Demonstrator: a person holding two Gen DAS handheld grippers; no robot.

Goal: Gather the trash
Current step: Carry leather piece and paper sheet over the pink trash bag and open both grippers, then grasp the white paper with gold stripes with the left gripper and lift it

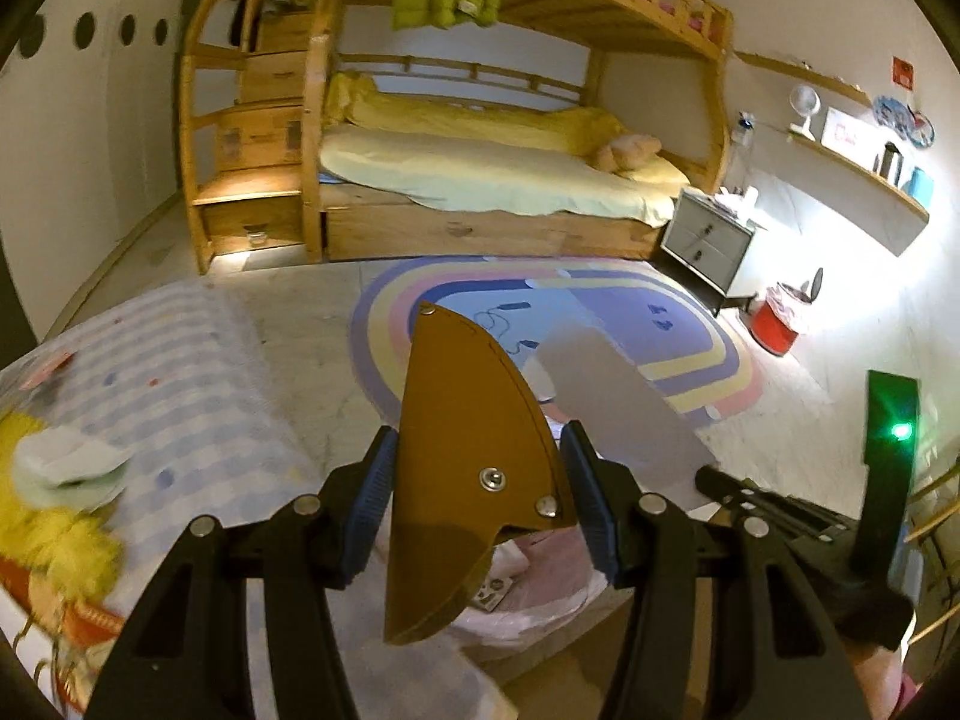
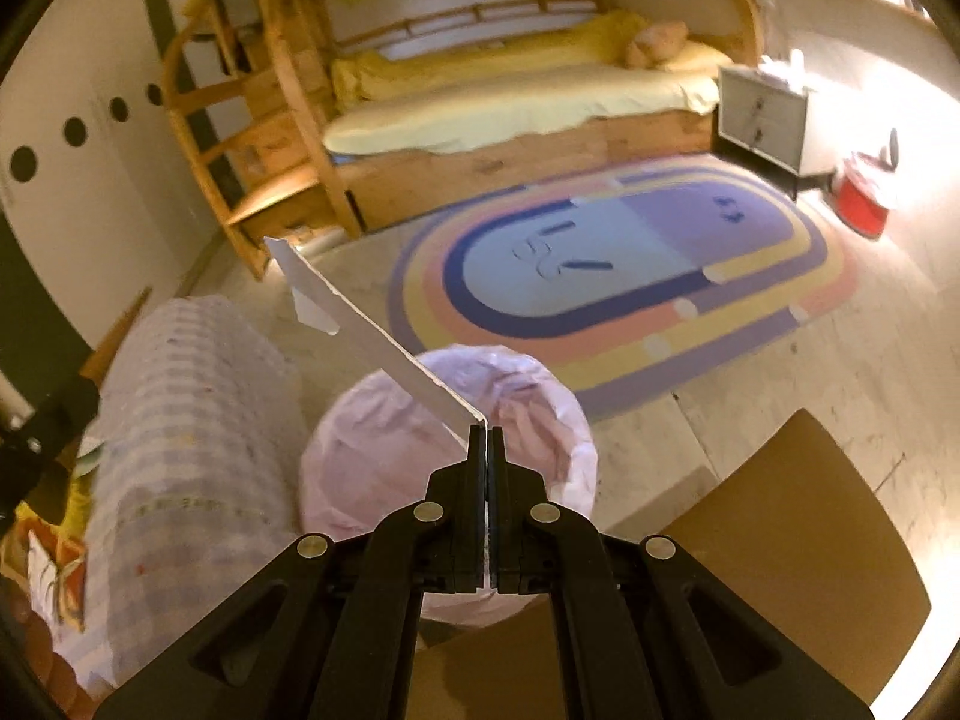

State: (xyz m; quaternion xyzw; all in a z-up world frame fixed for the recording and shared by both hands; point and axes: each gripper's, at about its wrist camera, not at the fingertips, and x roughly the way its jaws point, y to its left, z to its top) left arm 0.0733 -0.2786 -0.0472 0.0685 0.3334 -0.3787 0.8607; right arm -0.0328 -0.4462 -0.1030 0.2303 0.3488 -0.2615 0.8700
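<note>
My left tool is angled down over the floor, its blue pads pressed against both faces of a brown fin-shaped plate, a stiff piece with rivets that stands upright between them, tip pointing away from me. Just under that tool I see the pink-lined bin with some scraps inside.

My right tool points forward and slightly down, directly above the same pink-lined bin. Its jaws are nearly together, pinching the near end of a thin white card strip, which runs up and to the left, edge-on to the camera, over the bin's rim. A small torn flap hangs off the strip near its far end.

To the left of the bin is a checked blue-and-white cover. A brown cardboard sheet lies on the floor to the right of the bin. Beyond lie the rainbow rug and the wooden bunk bed.
</note>
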